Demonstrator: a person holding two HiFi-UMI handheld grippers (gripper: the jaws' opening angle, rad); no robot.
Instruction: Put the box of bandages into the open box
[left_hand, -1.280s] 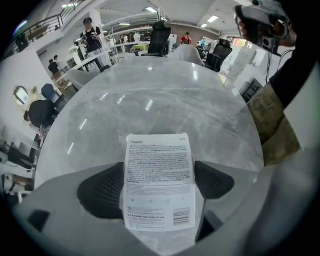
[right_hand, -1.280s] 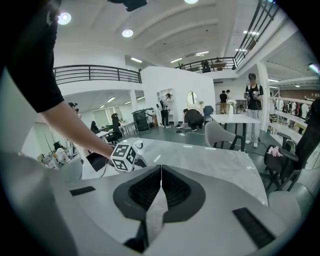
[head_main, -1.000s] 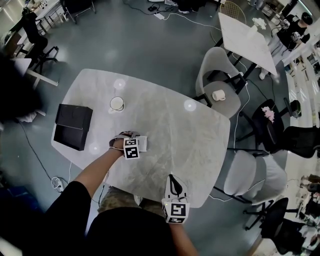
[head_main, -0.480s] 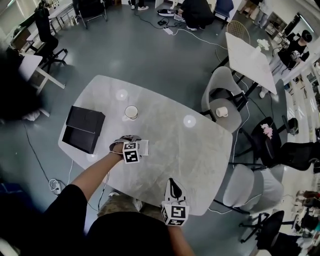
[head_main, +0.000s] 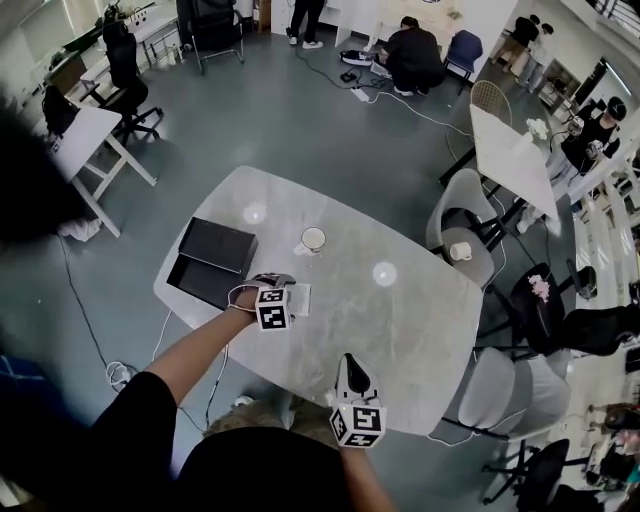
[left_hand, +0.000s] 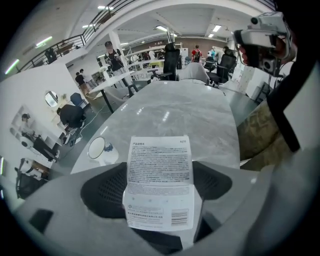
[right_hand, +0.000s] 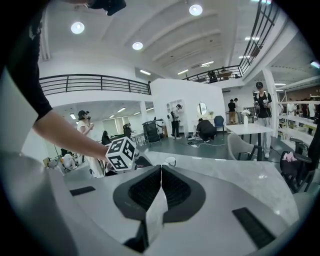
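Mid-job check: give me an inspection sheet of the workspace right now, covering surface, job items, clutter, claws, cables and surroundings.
Surface: pale marble table, mostly bare, with lamp glare on it.
Job's things: bandage box held in the left claw, not yet in the open box, which is black and sits at the table's left end with its lid next to it.
Clutter: one cup beyond the left claw.
Grippers: left claw shut on the bandage box; right claw shut and empty, by the table's near edge.
Cables: cable coiled on the floor left of the table.
Surroundings: chairs to the right; people working far off.
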